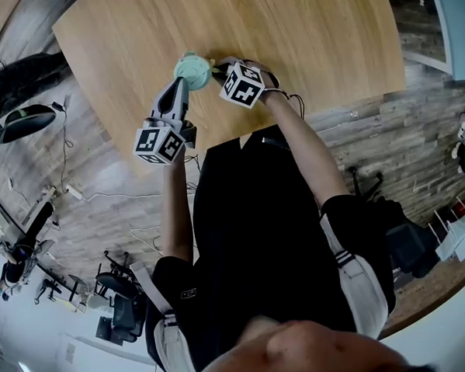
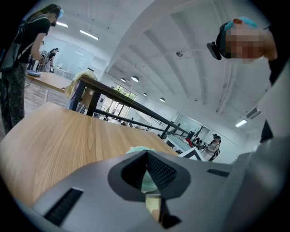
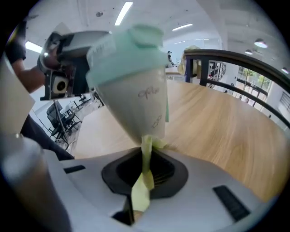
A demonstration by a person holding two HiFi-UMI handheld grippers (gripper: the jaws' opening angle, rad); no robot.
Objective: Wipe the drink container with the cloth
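Though hidden overhead, cloth (image 3: 146,156) in tool (image 3: 144,177)

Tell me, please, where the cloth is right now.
In the right gripper view, the yellow-green cloth is pinched in the right gripper, its upper end touching the bottom of the drink container that the left gripper holds over the table.

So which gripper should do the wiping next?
The right. The right gripper has its jaws shut on the cloth, which already touches the drink container. The left gripper is busy holding that drink container near its lid.
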